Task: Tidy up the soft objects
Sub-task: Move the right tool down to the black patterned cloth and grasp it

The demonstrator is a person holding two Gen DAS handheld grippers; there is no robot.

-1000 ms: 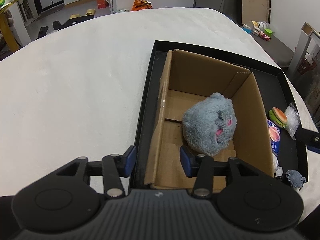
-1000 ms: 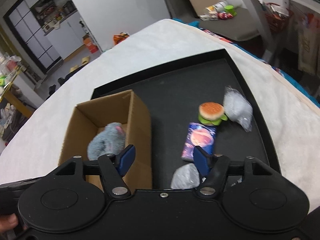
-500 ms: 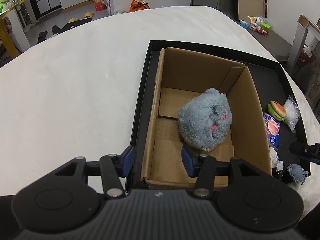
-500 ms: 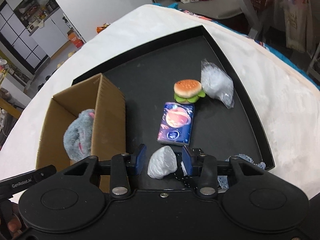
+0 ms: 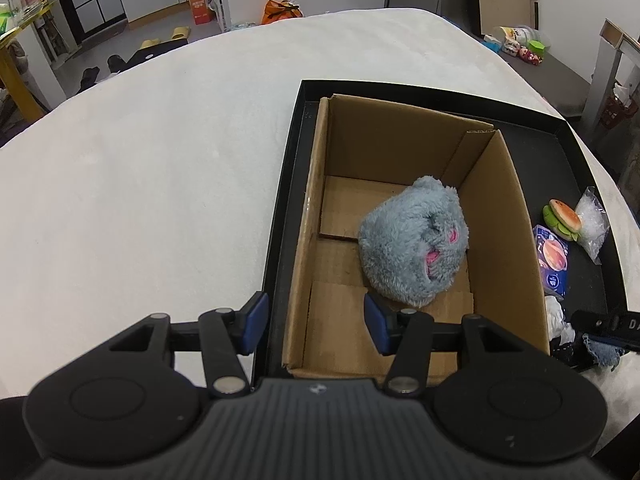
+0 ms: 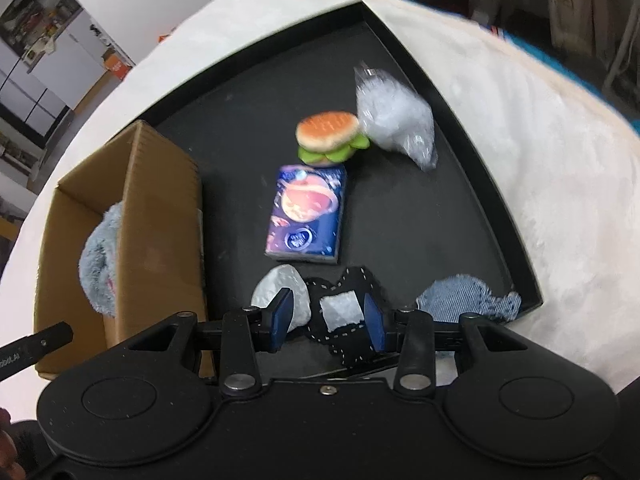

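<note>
Right gripper (image 6: 326, 322) hung low over the tray's (image 6: 472, 168) near edge, jaws straddling a black stitched pouch (image 6: 344, 320); whether its pads pressed it, cannot tell. Left gripper (image 5: 316, 322) stood open, empty, straddling the cardboard box's (image 5: 504, 216) left wall, probably steadying it. Grey plush (image 5: 412, 248) lay inside.

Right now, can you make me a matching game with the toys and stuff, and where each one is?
Things:
1. Plush
2. Burger
3. Denim scrap
4. Black patch

Places:
A. near corner of the tray
B. between the right gripper jaws
C. inside the box
D. beside the clear bag

Pairs: 1-C, 2-D, 3-A, 4-B
</note>
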